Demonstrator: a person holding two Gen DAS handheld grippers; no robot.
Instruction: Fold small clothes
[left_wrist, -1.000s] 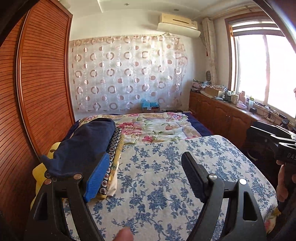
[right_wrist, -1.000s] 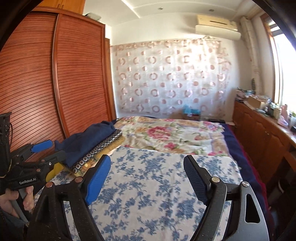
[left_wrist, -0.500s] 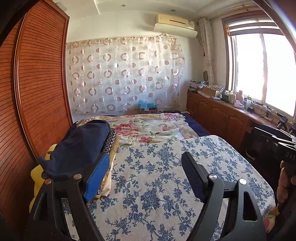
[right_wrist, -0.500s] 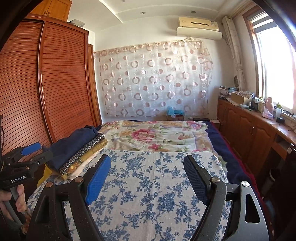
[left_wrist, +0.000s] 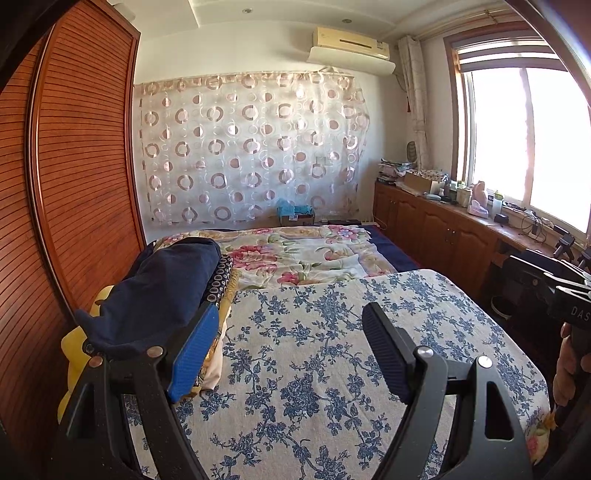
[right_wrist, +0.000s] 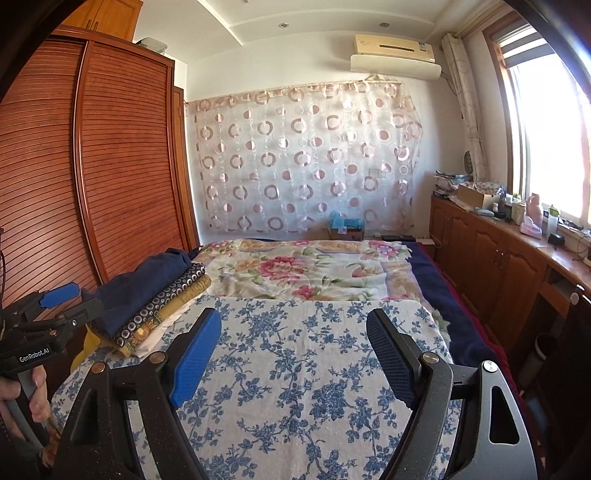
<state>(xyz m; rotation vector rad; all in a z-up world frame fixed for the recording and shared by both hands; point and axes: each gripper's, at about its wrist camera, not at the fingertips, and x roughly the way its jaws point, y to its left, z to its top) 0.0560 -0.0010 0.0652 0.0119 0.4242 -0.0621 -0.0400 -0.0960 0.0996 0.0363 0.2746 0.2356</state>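
Bedroom scene as seen along both of my claws. Left gripper (left_wrist: 288, 350): I hold it above the blue-flowered cloth (left_wrist: 332, 369) that covers the near part of the bed, its jaws spread wide with nothing between them; its blue pad (left_wrist: 194, 352) overlaps the near end of the clothes stack in this view, though I cannot tell whether it touches the fabric. Right gripper (right_wrist: 291, 354): likewise spread wide and empty, raised over the same flowered cloth (right_wrist: 295, 369). Stack of folded clothes (left_wrist: 159, 295): it lies at the left edge of the bed, beside the slatted wooden wardrobe (left_wrist: 74, 184); a navy garment (right_wrist: 147, 284) sits on top, a dark piece with a ring pattern (right_wrist: 166, 301) under it, then a yellow-brown patterned piece (right_wrist: 181, 306) and pale fabric at the bottom. From the right wrist view my left gripper (right_wrist: 51, 306) appears at the left margin, just beside the near end of that stack (right_wrist: 147, 306), with my left hand (right_wrist: 22, 398) on its handle. From the left wrist view my right hand (left_wrist: 570, 365) and the body of the right gripper appear at the right margin, well apart from the stack. Beyond the blue-flowered cloth lies a pink-flowered quilt (left_wrist: 303, 258). Background: a sheer curtain with ring motifs (left_wrist: 251, 147), an air conditioner (left_wrist: 351, 44) above it, and a bright window (left_wrist: 524, 140) over low wooden cabinets (left_wrist: 436, 229).
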